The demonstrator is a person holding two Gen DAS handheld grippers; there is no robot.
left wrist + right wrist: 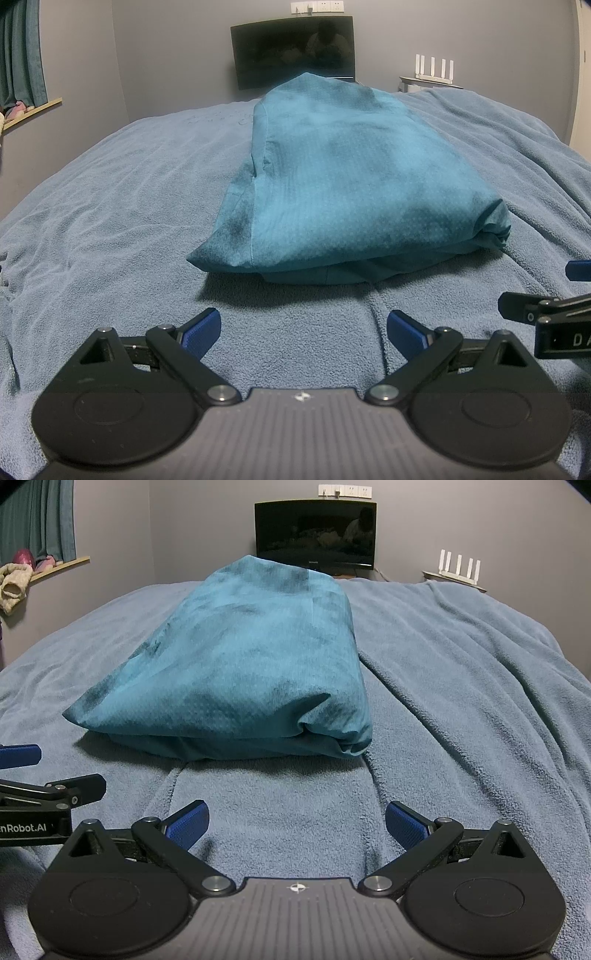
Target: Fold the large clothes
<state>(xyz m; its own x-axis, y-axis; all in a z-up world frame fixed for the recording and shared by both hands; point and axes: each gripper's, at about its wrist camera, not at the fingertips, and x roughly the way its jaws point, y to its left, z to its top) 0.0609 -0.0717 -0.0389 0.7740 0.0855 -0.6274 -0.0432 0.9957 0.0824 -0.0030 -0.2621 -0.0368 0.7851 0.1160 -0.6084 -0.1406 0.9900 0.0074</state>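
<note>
A teal garment (332, 177) lies folded into a thick bundle on the light blue blanket (110, 221); it also shows in the right wrist view (240, 664). My left gripper (304, 332) is open and empty, a short way in front of the bundle's near edge. My right gripper (297, 823) is open and empty too, just short of the bundle. Each gripper shows at the edge of the other's view, the right one (554, 314) and the left one (37, 775).
The blanket (461, 701) covers a bed and is wrinkled on the right. A dark monitor (291, 51) and a white router (432, 70) stand at the far end. A curtain (22, 51) and a window sill (59, 566) with soft items are at the left.
</note>
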